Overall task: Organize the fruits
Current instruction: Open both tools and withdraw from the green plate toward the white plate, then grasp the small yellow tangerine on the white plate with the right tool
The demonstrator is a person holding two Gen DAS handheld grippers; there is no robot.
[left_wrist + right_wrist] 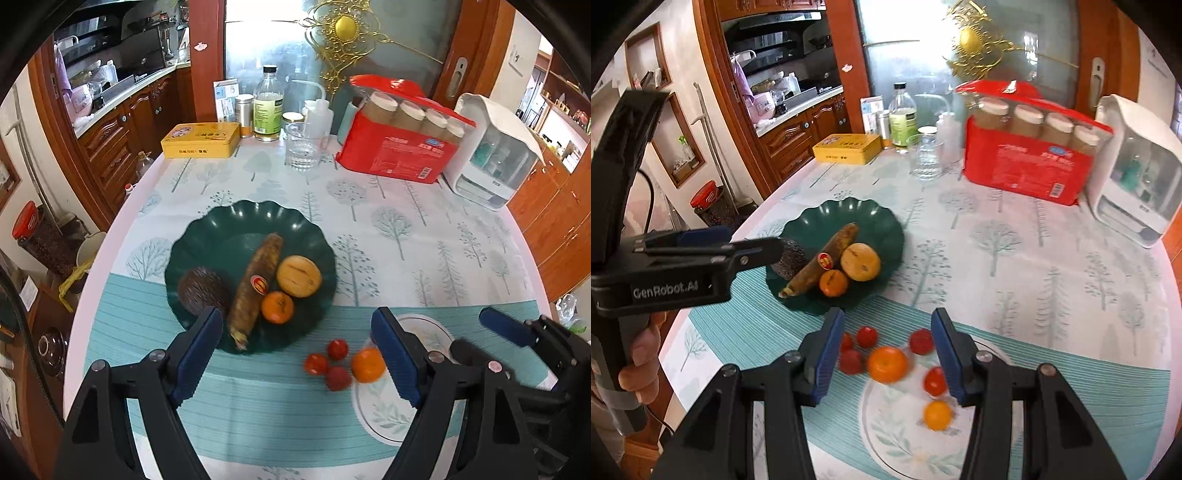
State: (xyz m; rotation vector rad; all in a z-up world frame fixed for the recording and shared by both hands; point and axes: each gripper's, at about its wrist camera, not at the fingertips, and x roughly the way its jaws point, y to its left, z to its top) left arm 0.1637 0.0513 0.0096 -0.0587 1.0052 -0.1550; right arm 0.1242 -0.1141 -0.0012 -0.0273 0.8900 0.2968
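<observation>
Fruit sort: both grippers above the counter (424, 229), nothing held.
Green plate (236, 221) holds the big fruit, likely the collecting spot; left gripper (299, 343) spread wide, right gripper (886, 354) partly spread, both empty. Orange (887, 363) and small red fruits (867, 336) lie loose on the mat, slightly blurred.

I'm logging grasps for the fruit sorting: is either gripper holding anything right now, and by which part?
Nothing is held. The left gripper and right gripper both stand open and empty above the table.
</observation>
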